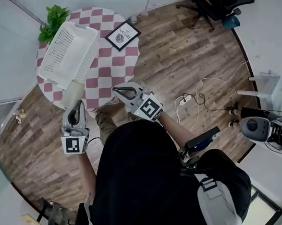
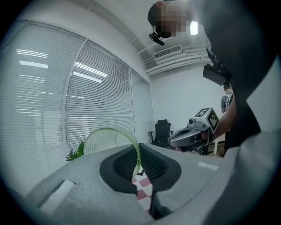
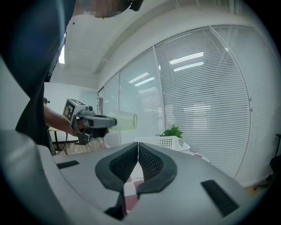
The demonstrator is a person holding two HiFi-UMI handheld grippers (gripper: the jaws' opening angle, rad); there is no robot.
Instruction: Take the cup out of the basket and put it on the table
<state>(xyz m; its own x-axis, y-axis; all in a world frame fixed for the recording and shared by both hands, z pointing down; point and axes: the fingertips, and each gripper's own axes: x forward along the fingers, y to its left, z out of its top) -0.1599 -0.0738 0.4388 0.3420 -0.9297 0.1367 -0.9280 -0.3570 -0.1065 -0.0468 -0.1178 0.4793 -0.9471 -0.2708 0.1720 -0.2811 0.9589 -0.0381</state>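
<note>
the cup [image 1: 74, 93] hangs in the air just beside the basket [image 1: 67, 52], near the counter's [image 1: 109, 63] edge, with our left tool [image 1: 78, 105] pinching its thin wall at the rim. it looks like light, springy, see-through plastic, so we judge a gentle rim pinch enough, and a harder squeeze could buckle it. our right tool [image 1: 119, 92] is pressed together on nothing
</note>
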